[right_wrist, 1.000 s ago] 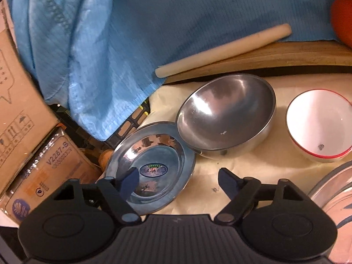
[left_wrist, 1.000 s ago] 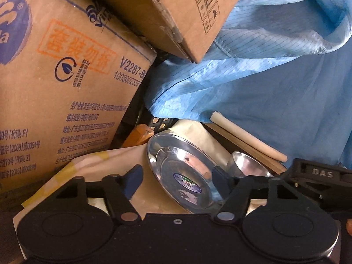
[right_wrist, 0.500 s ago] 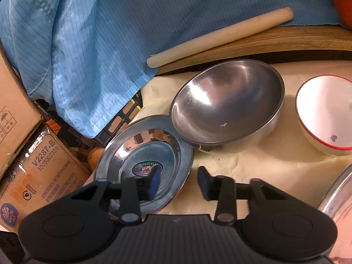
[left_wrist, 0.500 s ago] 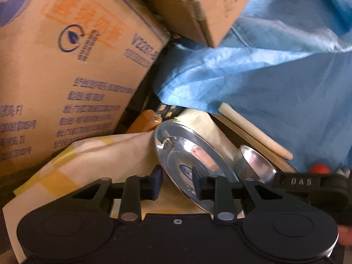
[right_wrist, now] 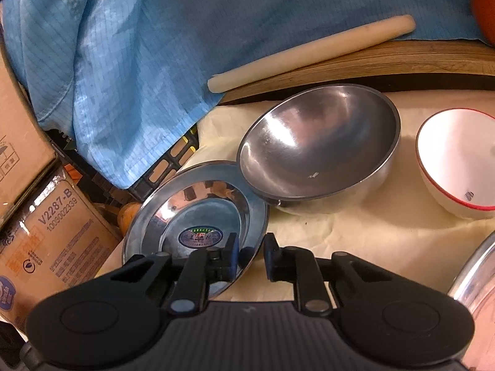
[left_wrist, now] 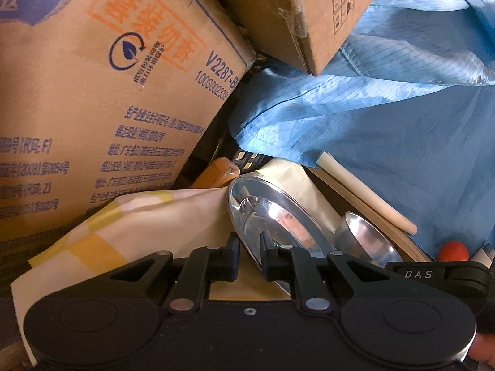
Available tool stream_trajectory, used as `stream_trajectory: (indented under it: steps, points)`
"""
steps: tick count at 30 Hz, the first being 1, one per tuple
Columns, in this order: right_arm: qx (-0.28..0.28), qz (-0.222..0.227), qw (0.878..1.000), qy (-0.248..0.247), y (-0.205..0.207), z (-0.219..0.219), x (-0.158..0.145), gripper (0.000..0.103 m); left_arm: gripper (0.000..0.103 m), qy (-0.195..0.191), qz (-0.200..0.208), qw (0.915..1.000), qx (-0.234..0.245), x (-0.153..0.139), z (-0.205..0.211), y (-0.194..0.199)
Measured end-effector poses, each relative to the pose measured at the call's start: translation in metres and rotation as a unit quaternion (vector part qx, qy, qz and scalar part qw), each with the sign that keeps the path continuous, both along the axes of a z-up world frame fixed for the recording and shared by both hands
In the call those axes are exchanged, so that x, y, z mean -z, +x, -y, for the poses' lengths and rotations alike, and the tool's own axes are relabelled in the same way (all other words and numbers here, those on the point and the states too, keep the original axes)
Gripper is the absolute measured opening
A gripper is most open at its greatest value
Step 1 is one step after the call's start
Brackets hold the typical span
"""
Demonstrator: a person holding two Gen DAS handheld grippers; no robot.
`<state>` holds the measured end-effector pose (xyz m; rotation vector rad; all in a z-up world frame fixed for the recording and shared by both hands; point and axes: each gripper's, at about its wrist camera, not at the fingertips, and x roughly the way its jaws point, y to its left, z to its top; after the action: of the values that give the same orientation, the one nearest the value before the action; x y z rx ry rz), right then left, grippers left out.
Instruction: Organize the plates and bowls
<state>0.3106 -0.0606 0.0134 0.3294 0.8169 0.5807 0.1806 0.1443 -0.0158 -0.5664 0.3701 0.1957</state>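
Observation:
A shiny steel plate (right_wrist: 198,213) with a round sticker lies on the cream cloth (right_wrist: 340,232), its far edge against a steel bowl (right_wrist: 318,148). My right gripper (right_wrist: 251,256) has the plate's near-right rim between its closing jaws, one finger over the dish and one outside it. In the left wrist view the same plate (left_wrist: 278,216) appears edge-on. My left gripper (left_wrist: 250,259) is closing on its near rim. The steel bowl (left_wrist: 362,238) shows behind it. A white bowl (right_wrist: 458,154) with a red rim stands to the right.
Printed cardboard boxes (left_wrist: 108,92) crowd the left side. A blue garment (right_wrist: 154,46) hangs over the back. A rolling pin (right_wrist: 309,52) lies on a wooden board (right_wrist: 386,61). The edge of another steel plate (right_wrist: 473,278) shows at the lower right. A black and yellow crate (right_wrist: 167,164) sits beside the cloth.
Both pairs of jaws went from wide open to nearly together around the steel plate's rim. The left view has rolled slightly. Neither hand has shifted much.

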Motion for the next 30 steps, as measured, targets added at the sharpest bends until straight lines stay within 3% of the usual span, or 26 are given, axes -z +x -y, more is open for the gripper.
stream_trajectory:
  steps: [11, 30]
  points:
    - [-0.009, 0.006, 1.000, 0.007, -0.024, 0.003, 0.001, 0.019, 0.014, 0.012, 0.000, 0.9999, 0.002, -0.004, 0.004, -0.021]
    - [0.021, 0.103, 0.994, -0.002, -0.092, 0.040, -0.024, 0.019, 0.014, 0.048, 0.027, 0.9979, 0.036, -0.023, 0.045, -0.063]
